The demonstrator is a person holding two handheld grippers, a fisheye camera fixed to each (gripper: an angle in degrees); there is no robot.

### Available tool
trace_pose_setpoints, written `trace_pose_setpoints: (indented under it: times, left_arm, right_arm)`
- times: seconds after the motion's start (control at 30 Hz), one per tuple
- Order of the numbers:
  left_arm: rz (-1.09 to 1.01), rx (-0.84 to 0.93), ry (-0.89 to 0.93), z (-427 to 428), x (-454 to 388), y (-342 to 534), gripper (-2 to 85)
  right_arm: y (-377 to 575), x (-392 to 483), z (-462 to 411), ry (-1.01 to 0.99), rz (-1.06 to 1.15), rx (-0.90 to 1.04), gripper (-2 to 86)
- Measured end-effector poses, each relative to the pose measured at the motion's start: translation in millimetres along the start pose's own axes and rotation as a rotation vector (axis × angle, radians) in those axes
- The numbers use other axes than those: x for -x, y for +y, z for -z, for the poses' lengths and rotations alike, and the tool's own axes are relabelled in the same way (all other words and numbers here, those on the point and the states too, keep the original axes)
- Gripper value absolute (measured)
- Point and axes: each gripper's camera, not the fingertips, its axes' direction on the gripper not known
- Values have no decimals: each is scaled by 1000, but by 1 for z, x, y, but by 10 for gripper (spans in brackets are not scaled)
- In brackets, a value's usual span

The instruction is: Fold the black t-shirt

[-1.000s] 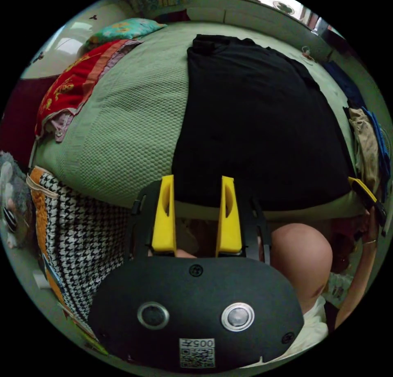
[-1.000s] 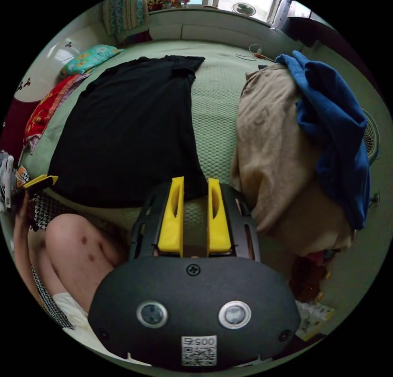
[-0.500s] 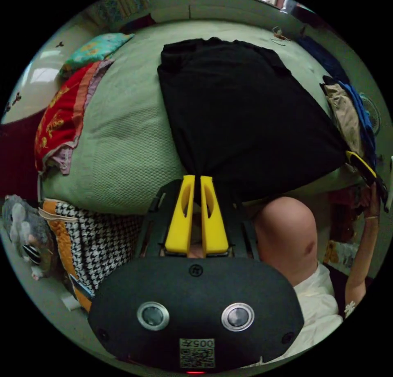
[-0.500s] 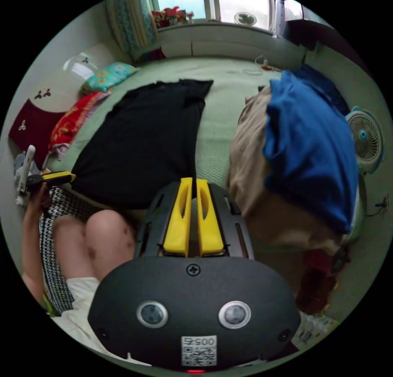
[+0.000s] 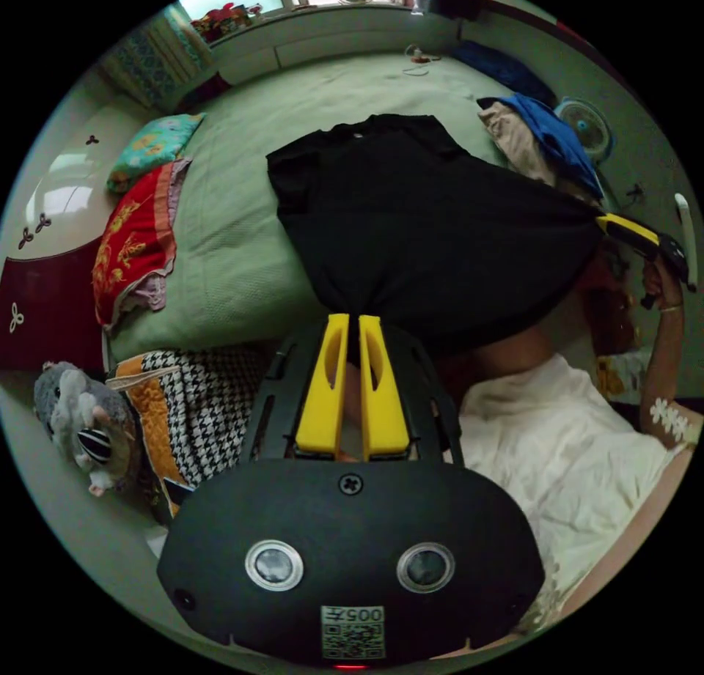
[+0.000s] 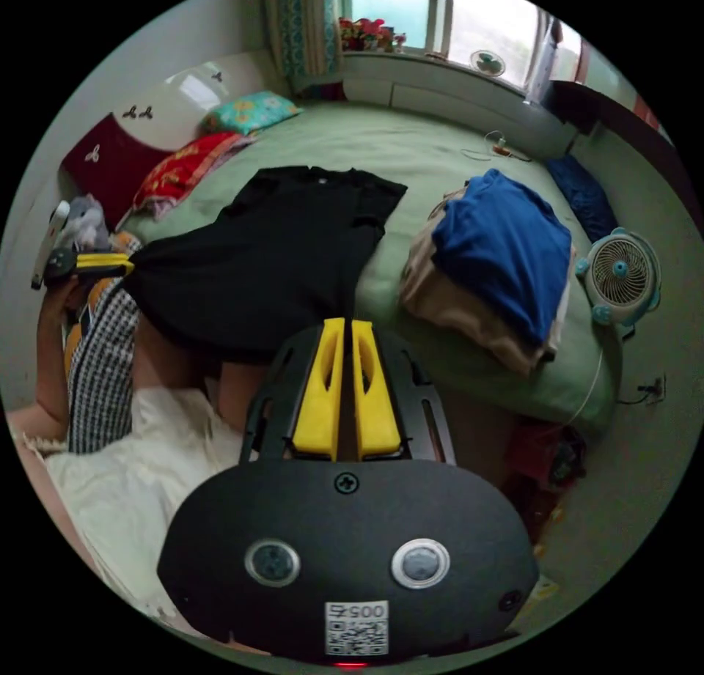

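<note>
The black t-shirt (image 5: 433, 220) lies with its collar end on the green bed (image 5: 242, 213), while its hem is lifted off the near edge and stretched between two corners. The left tongs (image 5: 350, 338) are clamped together on one hem corner, and the right tongs (image 6: 339, 341) are clamped together on the other. A folded blue garment (image 6: 506, 253) sits on a tan one (image 6: 455, 308) beside the shirt. A small fan (image 6: 622, 273) stands on the floor near the bed.

One black t-shirt (image 5: 433, 228), two grippers (image 5: 350, 330) (image 6: 342, 336), one fan (image 6: 620, 270)
</note>
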Motion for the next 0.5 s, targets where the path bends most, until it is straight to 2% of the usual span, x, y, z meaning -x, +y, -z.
trace_pose_setpoints:
  times: [0.2, 0.37, 0.5]
  left_arm:
    - [38, 14, 60, -14, 19, -22, 35]
    - [73, -34, 79, -20, 57, -90, 38]
    - [157, -45, 103, -34, 108, -177, 42]
  right_arm:
    - [-6, -11, -8, -18, -30, 28, -16]
    - [-93, -34, -25, -2, -45, -45, -15]
    - [-182, -56, -49, 47, -87, -65, -14]
